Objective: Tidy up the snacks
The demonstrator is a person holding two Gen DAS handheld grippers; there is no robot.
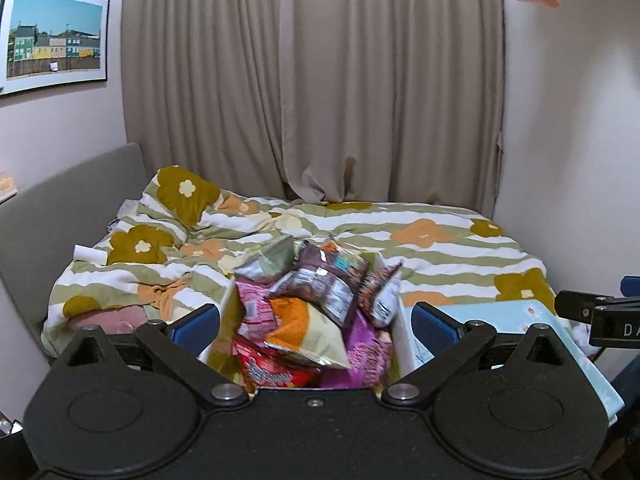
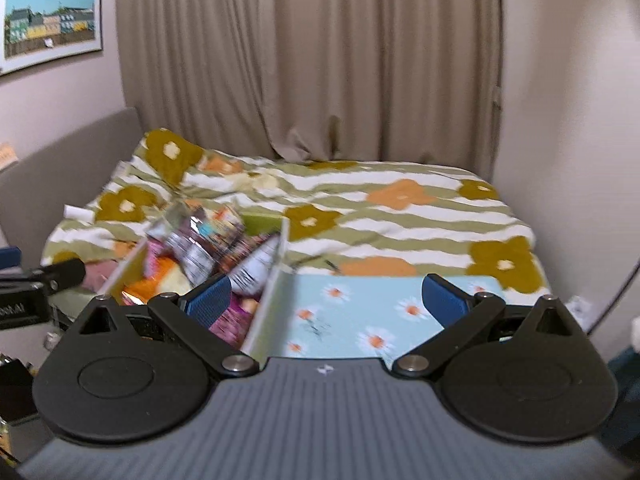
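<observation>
From the left wrist, the left claw (image 1: pixel 316 326) is seen with its blue pads spread wide apart and nothing held between them. Directly ahead, a white box (image 1: pixel 402 336) standing on the bed (image 1: pixel 440 256) is heaped with snack bags: a brown bag (image 1: pixel 320 282) on top, an orange and cream bag (image 1: pixel 310 334) below it, a red bag (image 1: pixel 272 374) nearest the camera, and pink packets (image 1: pixel 256 308) along the left wall. These bags are judged light, crinkly and slippery, with air inside, so that a pinch on a flat sealed edge or corner would be better than a squeeze of the puffed middle, where the contents could be crushed. The heap is loose and rises above the rim; a tug on a lower bag may spill the upper ones. The right claw's tip (image 1: pixel 580 308) is seen at the right edge, above a pale blue lid (image 1: pixel 500 316).

From the right wrist, which is blurred, the right claw (image 2: pixel 326 300) is likewise spread open and empty. It hangs over the daisy-printed lid (image 2: pixel 360 308), which lies just beside the box's right wall (image 2: pixel 276 276); the left pad sits in front of the bags (image 2: pixel 200 240). The rumpled duvet gives a soft, uneven footing, so the box may tip if pressed on one side. A white roll (image 2: pixel 78 212) lies well apart, toward the headboard (image 2: pixel 60 160). The upright wall between lid and snacks stands in the way of a sideways reach.
</observation>
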